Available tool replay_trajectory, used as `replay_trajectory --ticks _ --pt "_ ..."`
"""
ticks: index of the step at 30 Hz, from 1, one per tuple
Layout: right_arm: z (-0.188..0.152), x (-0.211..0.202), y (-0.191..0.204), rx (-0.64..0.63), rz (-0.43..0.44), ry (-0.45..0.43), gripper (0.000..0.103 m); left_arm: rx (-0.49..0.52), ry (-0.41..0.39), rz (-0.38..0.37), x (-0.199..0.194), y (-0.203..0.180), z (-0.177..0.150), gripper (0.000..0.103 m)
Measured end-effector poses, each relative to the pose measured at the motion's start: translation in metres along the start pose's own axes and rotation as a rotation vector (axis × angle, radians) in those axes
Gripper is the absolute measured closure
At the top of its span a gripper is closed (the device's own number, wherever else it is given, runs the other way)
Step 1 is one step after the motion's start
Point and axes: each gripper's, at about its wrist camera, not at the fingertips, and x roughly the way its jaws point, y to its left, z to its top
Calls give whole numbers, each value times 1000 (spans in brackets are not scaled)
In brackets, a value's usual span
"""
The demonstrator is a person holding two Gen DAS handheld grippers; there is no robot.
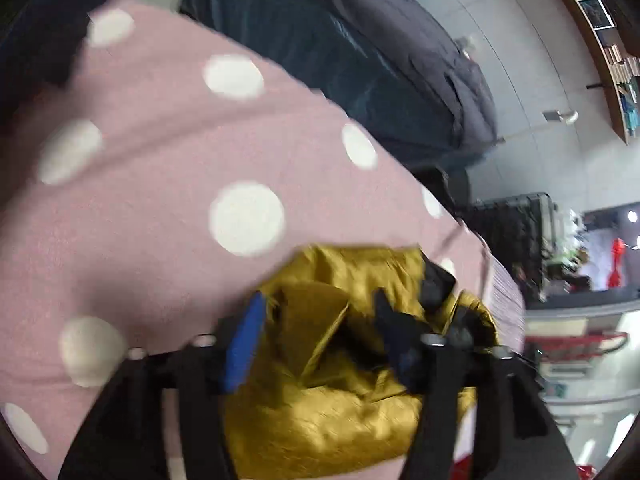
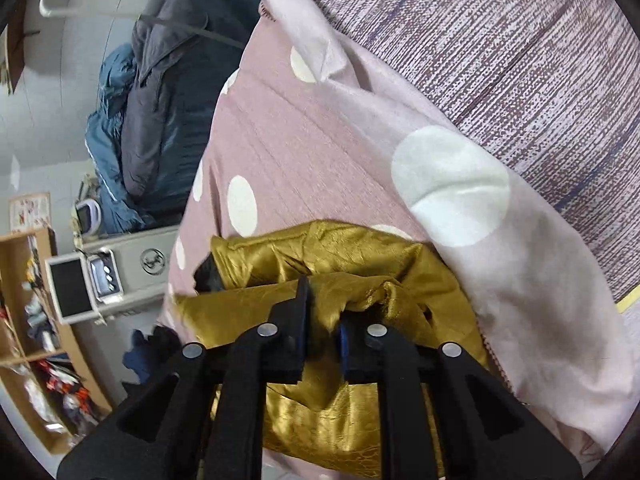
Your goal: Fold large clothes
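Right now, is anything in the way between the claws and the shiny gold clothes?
No, nothing visible. The gold garment lies bunched on the pink polka-dot blanket, directly between the left claw's open fingers, and the right claw has a fold of it between its fingers.

— Light?
— Soft, even daylight in both views; sheen glints on the gold garment (image 2: pixel 320 256).
— Sharpness?
— Left wrist view smears with motion blur; fisheye bends edges, corners black.

Right tool (image 2: pixel 322 320) narrow, gold garment (image 2: pixel 360 264) fold between fingers
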Motion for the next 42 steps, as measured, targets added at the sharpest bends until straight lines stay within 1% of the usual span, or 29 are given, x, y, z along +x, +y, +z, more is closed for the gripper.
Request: replay_trajectory --ticks 1,2,4,6,7,8,10,11,12,14,16,17,18,20,22,25,27,29,33,36,37,38,39,40,41,42 --pt "3 -1 -2 27 21 3 74 4 -46 29 -9 2 2 26" --pt "6 -1 -6 64 53 5 70 -7 -92 40 -21 7 5 26" --pt "10 -5 -14 140 132 3 58 -38 -106 39 -30 13 7 26" --pt "9 -11 -14 161 179 -9 51 -27 -93 62 -34 13 5 26" --pt "9 -15 -12 154 186 -18 49 -4 -88 79 -34 9 1 26" --pt "7 -19 -9 143 192 -29 47 43 -81 115 -33 3 -4 26" --pt "4 -34 -4 127 242 -77 34 119 -72 173 -31 -9 -15 23" --pt "3 -42 -4 132 274 -103 32 160 -68 201 -28 -16 -22 22" --pt "2 -54 -6 156 325 -138 30 188 -67 219 -25 -22 -31 21" --pt "0 -71 -9 186 362 -184 30 230 -58 244 -18 -34 -45 21" --pt "-6 -83 0 124 270 -201 30 256 -55 256 -14 -42 -55 21" --pt "-11 -87 10 59 193 -209 30 266 -62 261 -13 -49 -61 21" --pt "-22 -88 24 -37 75 -217 30 276 -66 265 -12 -53 -66 21" --pt "-48 -79 47 -213 -99 -211 30 315 -81 283 -10 -66 -80 21" --pt "-78 -65 62 -360 -216 -209 30 367 -101 311 -9 -78 -94 21" --pt "-126 -43 70 -541 -337 -203 30 454 -107 341 -3 -97 -121 21" --pt "-158 -26 77 -649 -393 -206 30 511 -91 344 4 -108 -138 21" --pt "-181 -11 79 -716 -423 -196 30 569 -62 340 15 -119 -160 21" --pt "-206 18 88 -801 -464 -162 30 637 -16 351 40 -129 -188 20" --pt "-219 41 90 -899 -536 -130 30 664 19 377 63 -129 -197 18" --pt "-221 48 90 -926 -567 -122 30 658 27 393 69 -128 -195 18" --pt "-220 53 88 -941 -590 -117 30 634 40 414 76 -123 -189 18" --pt "-217 57 86 -943 -599 -112 30 599 47 422 81 -118 -182 15" --pt "-212 59 84 -929 -597 -105 27 550 54 421 85 -112 -173 13" --pt "-205 61 82 -905 -588 -91 26 484 58 411 89 -104 -158 13" --pt "-198 63 81 -886 -582 -79 26 442 54 408 90 -100 -147 12"
